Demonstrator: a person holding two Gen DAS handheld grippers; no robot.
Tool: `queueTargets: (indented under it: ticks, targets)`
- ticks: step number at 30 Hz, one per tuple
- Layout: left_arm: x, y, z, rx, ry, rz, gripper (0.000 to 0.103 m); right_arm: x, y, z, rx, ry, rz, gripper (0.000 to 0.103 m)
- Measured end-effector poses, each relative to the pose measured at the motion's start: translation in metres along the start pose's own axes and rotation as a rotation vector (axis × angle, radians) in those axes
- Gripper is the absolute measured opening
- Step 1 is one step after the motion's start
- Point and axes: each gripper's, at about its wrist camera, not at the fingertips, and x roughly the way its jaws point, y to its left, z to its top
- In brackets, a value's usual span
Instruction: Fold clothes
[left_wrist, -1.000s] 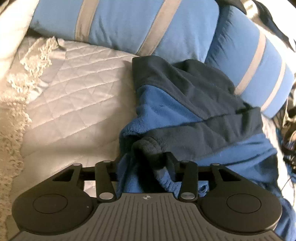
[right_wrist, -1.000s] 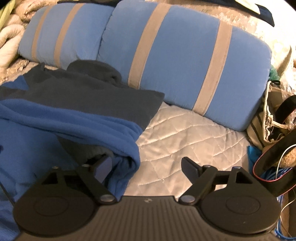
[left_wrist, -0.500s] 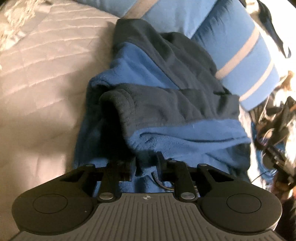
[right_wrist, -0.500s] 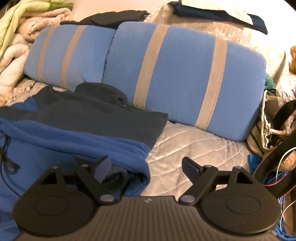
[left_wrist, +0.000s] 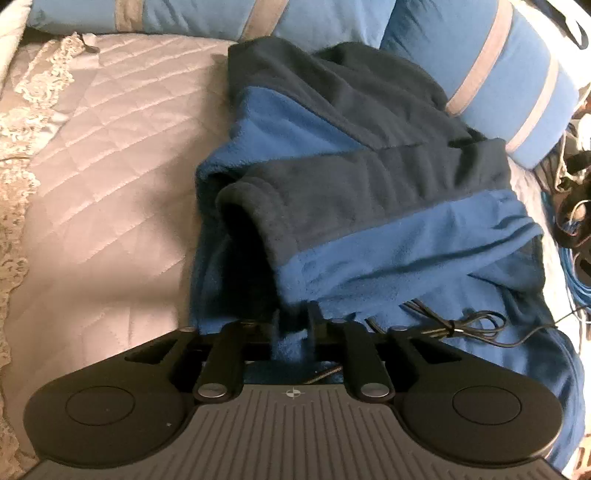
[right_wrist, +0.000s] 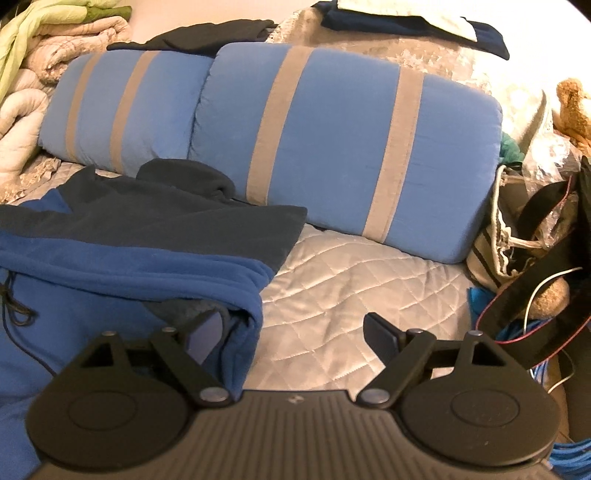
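L gripper (left_wrist: 293, 325) pinches fleece (left_wrist: 369, 192) hem, garment running toward pillows (right_wrist: 332, 140); R gripper (right_wrist: 291, 332) wide open, empty.

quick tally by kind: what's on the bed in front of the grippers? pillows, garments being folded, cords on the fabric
Striped pillows: 2 — one, the other
Fleece garment: 1, left gripper shut on its edge; right gripper open
Black cord on the fleece: 1
Total: 4
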Motion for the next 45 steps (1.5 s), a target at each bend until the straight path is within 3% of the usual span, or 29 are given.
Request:
queueTargets:
  ticks: [3,5,8,10,13,16,21,27,32,38,45]
  targets:
    - [-0.014,-0.001,-0.005,0.012,-0.033,0.028,0.035,-0.007,0.001,0.000,-0.012,0.001,-0.007,0.099]
    - [-0.030,-0.003,-0.010,0.029,-0.088,0.047,0.038,-0.012,0.002,0.000,-0.011,0.001,-0.006,0.099]
    - [-0.061,-0.002,-0.020,0.043,-0.219,0.058,0.052,-0.018,0.002,0.000,-0.008,0.001,-0.012,0.102]
    - [-0.084,-0.001,-0.025,0.048,-0.321,0.064,0.068,-0.024,0.001,0.001,-0.007,-0.008,-0.015,0.103]
    - [-0.119,-0.004,-0.032,0.075,-0.467,0.103,0.076,-0.037,-0.001,0.004,0.012,-0.030,-0.005,0.103]
    - [-0.146,-0.013,-0.036,0.111,-0.581,0.144,0.078,-0.050,-0.006,0.011,0.061,-0.031,0.022,0.103]
    - [-0.177,-0.030,-0.038,0.140,-0.661,0.133,0.078,-0.076,-0.009,0.030,0.108,-0.050,-0.010,0.103]
    - [-0.213,-0.051,-0.040,0.175,-0.758,0.119,0.078,-0.130,-0.010,0.060,0.108,-0.188,0.004,0.103]
    - [-0.242,-0.060,-0.046,0.237,-0.812,0.037,0.078,-0.174,-0.024,0.087,0.160,-0.303,0.019,0.103]
    - [-0.268,-0.064,-0.050,0.221,-0.883,-0.023,0.078,-0.212,-0.032,0.111,0.100,-0.361,0.015,0.103]
    - [-0.307,-0.071,-0.059,0.268,-0.936,0.042,0.078,-0.263,-0.051,0.130,0.174,-0.465,0.005,0.103]
